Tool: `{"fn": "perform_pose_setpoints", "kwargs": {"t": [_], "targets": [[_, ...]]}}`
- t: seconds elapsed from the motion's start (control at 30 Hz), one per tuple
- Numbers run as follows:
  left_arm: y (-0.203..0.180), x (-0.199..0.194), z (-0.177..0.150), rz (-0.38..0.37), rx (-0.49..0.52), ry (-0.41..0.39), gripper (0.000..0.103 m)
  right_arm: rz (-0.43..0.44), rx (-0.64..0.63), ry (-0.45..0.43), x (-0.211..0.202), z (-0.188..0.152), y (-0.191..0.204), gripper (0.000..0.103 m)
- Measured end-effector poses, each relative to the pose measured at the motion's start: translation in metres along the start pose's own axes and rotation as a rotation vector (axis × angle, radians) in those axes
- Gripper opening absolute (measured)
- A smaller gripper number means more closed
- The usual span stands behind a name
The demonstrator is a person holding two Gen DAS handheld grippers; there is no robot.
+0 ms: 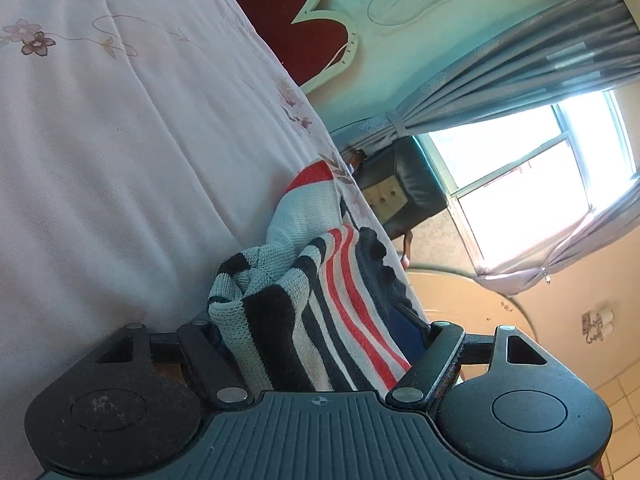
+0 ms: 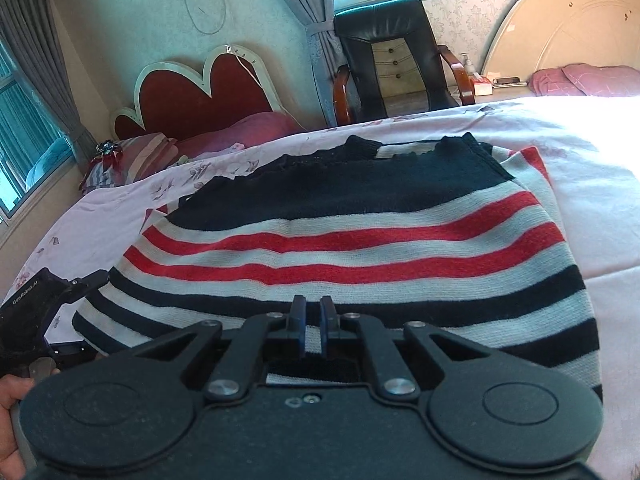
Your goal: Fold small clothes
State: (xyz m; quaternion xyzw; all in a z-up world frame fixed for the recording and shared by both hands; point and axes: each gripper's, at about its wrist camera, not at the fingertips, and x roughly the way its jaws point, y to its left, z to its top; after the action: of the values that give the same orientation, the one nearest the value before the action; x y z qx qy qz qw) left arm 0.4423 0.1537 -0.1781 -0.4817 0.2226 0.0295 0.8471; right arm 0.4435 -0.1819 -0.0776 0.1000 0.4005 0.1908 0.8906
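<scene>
A knitted sweater with black, white and red stripes lies spread on the floral bedsheet. My right gripper sits at its near hem. Its blue pads are almost together, with a strip of the knit showing between them. My left gripper is at the sweater's left edge. In the left wrist view, a bunched fold of the sweater fills the wide space between the left gripper's fingers and touches both sides. That view is rolled, so the sheet runs along the left.
A black armchair stands beyond the bed's far edge under the window. A red heart-shaped headboard with pink pillows is at the back left. A cream headboard is at the back right. A hand shows at lower left.
</scene>
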Motion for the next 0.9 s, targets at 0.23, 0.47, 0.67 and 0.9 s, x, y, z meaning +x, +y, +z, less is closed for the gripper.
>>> {"fn": "perform_pose_setpoints", "kwargs": {"t": [0.23, 0.47, 0.67, 0.9], "targets": [[0.016, 0.012, 0.004, 0.001, -0.098, 0.009, 0.019, 0.007, 0.004, 0.016, 0.013, 0.008, 0.003, 0.007], [0.033, 0.012, -0.006, -0.076, -0.159, -0.027, 0.017, 0.022, -0.046, 0.025, 0.035, 0.018, 0.018, 0.007], [0.036, 0.017, -0.003, -0.088, -0.172, -0.008, 0.017, 0.005, -0.111, 0.036, 0.055, 0.006, 0.018, 0.002], [0.039, 0.015, -0.005, -0.088, -0.170, -0.007, 0.017, -0.022, -0.198, 0.016, 0.052, 0.001, 0.026, 0.001]]}}
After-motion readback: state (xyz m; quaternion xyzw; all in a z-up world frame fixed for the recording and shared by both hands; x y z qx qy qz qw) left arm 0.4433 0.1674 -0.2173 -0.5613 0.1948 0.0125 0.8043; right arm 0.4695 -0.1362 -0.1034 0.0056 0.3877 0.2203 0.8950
